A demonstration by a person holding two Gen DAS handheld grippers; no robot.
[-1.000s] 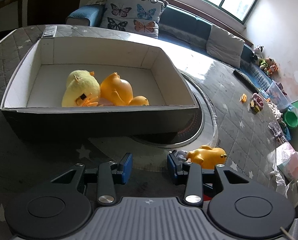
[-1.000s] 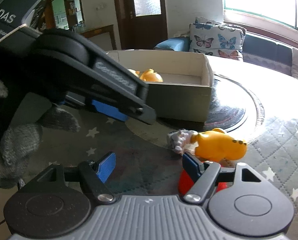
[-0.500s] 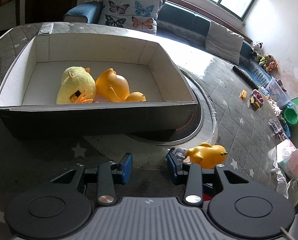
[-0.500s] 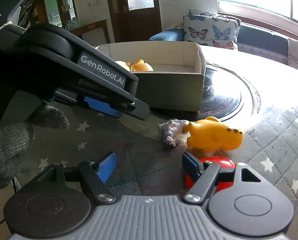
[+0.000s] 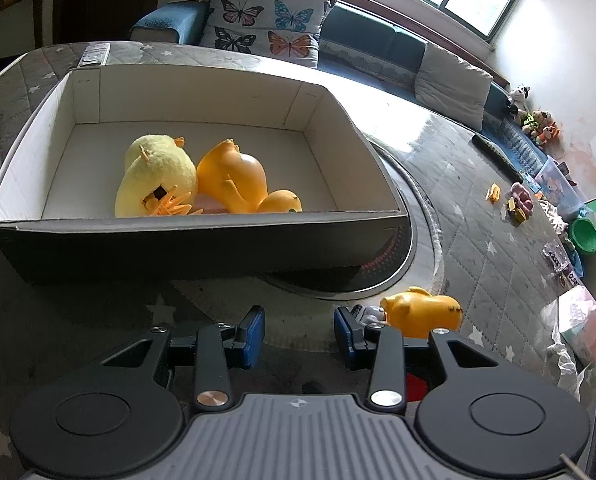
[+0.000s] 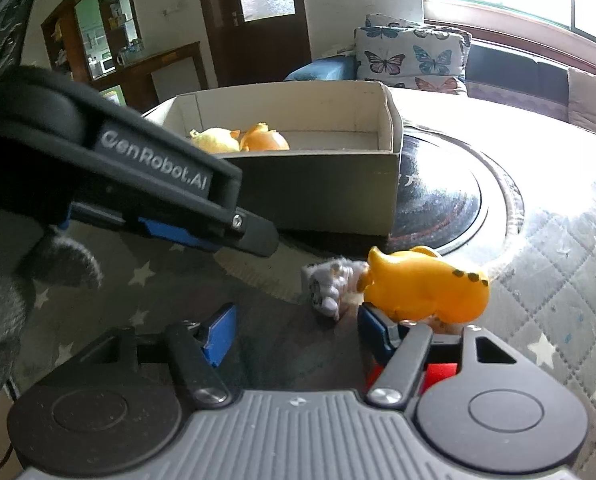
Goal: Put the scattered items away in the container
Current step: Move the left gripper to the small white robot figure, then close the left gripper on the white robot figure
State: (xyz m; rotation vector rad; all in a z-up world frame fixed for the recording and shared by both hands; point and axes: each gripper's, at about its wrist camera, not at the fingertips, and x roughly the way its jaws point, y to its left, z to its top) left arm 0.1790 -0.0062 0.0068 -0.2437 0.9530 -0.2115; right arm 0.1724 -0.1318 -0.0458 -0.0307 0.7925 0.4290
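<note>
A cardboard box (image 5: 201, 236) (image 6: 338, 184) holds a yellow plush chick (image 5: 153, 176) and an orange rubber duck (image 5: 233, 180). On the quilted table in front of it lie an orange toy animal (image 5: 422, 312) (image 6: 426, 284), a small grey plush toy (image 6: 330, 284) and a red object (image 6: 438, 372), partly hidden behind my right gripper's finger. My left gripper (image 5: 298, 332) is open and empty, just left of the orange toy. My right gripper (image 6: 293, 332) is open and empty, close in front of the grey and orange toys.
A round glass turntable (image 6: 450, 196) lies under the box's right end. Small toys (image 5: 518, 204), a green bowl (image 5: 586, 236) and plastic bags (image 5: 582, 328) sit at the table's right edge. A sofa with butterfly cushions (image 5: 265, 28) stands behind.
Both grippers have moved forward a little toward the toys and the box. The red object has slid further behind the right gripper's finger. Both grippers stay open.
</note>
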